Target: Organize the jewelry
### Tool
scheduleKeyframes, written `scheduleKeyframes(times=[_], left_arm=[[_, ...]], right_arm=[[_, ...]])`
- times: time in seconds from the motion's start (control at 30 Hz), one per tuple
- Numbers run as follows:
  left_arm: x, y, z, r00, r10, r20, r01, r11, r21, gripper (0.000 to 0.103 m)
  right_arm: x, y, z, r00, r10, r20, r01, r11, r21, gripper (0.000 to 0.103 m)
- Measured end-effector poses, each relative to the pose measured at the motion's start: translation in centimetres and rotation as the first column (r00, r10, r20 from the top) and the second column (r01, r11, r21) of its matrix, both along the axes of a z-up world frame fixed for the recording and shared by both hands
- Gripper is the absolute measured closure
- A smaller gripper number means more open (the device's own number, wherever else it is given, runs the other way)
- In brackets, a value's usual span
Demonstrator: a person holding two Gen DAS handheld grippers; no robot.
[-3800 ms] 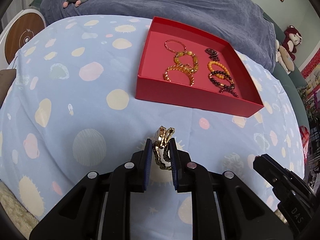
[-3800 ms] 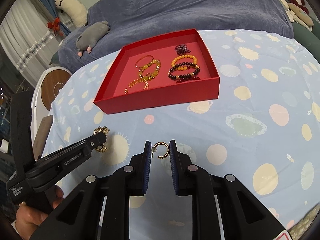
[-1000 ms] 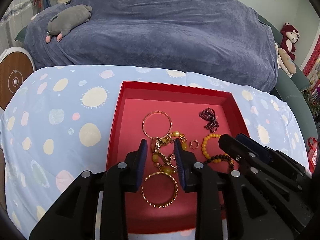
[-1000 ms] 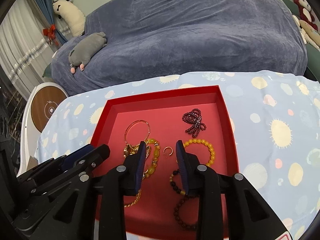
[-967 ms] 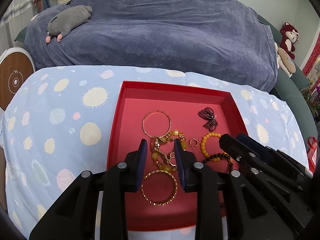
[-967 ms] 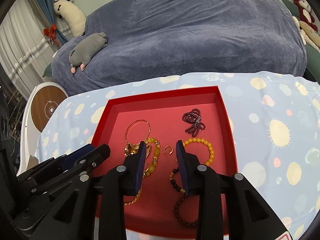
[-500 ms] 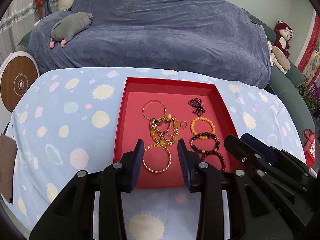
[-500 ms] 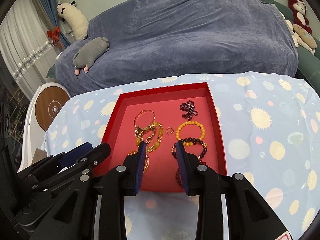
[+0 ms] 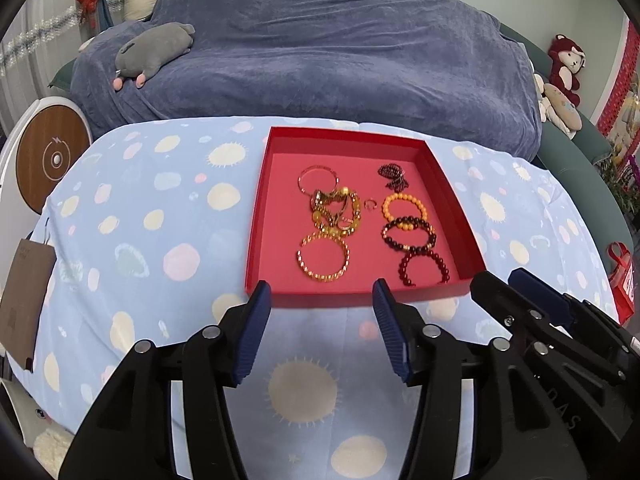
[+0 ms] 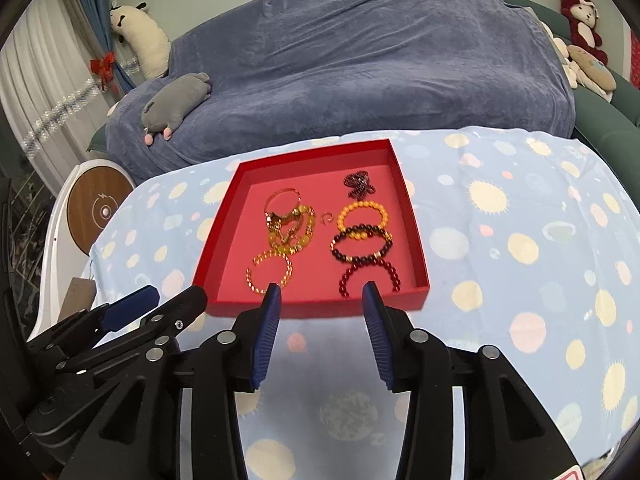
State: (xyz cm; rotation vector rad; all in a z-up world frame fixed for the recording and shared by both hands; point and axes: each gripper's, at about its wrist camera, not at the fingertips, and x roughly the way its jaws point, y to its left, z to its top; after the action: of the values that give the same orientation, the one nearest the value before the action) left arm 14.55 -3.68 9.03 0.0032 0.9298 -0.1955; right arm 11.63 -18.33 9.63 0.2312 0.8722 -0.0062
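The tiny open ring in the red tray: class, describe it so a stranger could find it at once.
Find the red tray on the spotted blue cloth. Between its gold pile and orange bead bracelet lies the tiny open ring: far the smallest piece, beadless.

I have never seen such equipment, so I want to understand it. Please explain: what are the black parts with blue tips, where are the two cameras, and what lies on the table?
The black parts are two hand-held grippers, each with two fingers that end in blue ribbed pads. A person holds one in each hand; there is no robot arm. Each picture comes from a wide-angle camera on one gripper that looks forward along its fingers. One shows the left gripper, the other the right gripper. Both are open and hold nothing.

Ahead, on the light blue tablecloth with pale spots, stands a shallow red square box. In it lie a gold chain bracelet, an orange bead bracelet, a dark red bead bracelet, a small gold ring and other pieces. Behind is a sofa under a blue-grey cover.
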Motion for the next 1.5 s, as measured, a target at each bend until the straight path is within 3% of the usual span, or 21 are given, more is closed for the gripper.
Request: scheduleKeyframes(times=[0.37,0.53,0.7,0.9,1.07,1.13,1.5], left_arm=[[-3.2,0.7,-1.2,0.999,0.042,-0.014,-0.041,0.998,0.038,0.029],[-3.9,1.3,-1.4,0.997,0.071,-0.014,-0.07,0.996,0.049,0.021],[-4.3,1.5,-1.4,0.996,0.087,-0.006,-0.087,0.994,0.065,0.013],[-4.6,1.8,-1.6,0.995,0.1,-0.006,-0.1,0.992,0.082,0.01],[-4.8,1.8,-1.7,0.996,0.092,-0.005,-0.091,0.991,0.094,0.01],[-5.0,1.9,-1.7,0.995,0.101,0.0,-0.1,0.989,0.105,0.009],[-5.3,2.2,-1.6,0.993,0.115,0.008,-0.115,0.988,0.104,0.009]], right_arm=[[-3.5,-0.7,-1.5,0.999,-0.037,-0.04,0.037,0.999,-0.012,0.054],[-4.8,-1.0,-1.8,0.998,-0.056,-0.023,0.056,0.998,-0.024,0.038],[-5.3,-1.4,-2.0,0.997,-0.078,-0.023,0.077,0.997,-0.029,0.03],[-5.6,-1.3,-1.8,0.995,-0.095,-0.018,0.093,0.994,-0.064,0.02],[-5.9,-1.3,-1.7,0.995,-0.104,-0.008,0.104,0.992,-0.066,0.017],[-6.1,-1.4,-1.6,0.994,-0.108,0.0,0.107,0.992,-0.069,0.005],[-6.5,-1.5,-1.6,0.993,-0.118,0.007,0.118,0.99,-0.079,0.006]])
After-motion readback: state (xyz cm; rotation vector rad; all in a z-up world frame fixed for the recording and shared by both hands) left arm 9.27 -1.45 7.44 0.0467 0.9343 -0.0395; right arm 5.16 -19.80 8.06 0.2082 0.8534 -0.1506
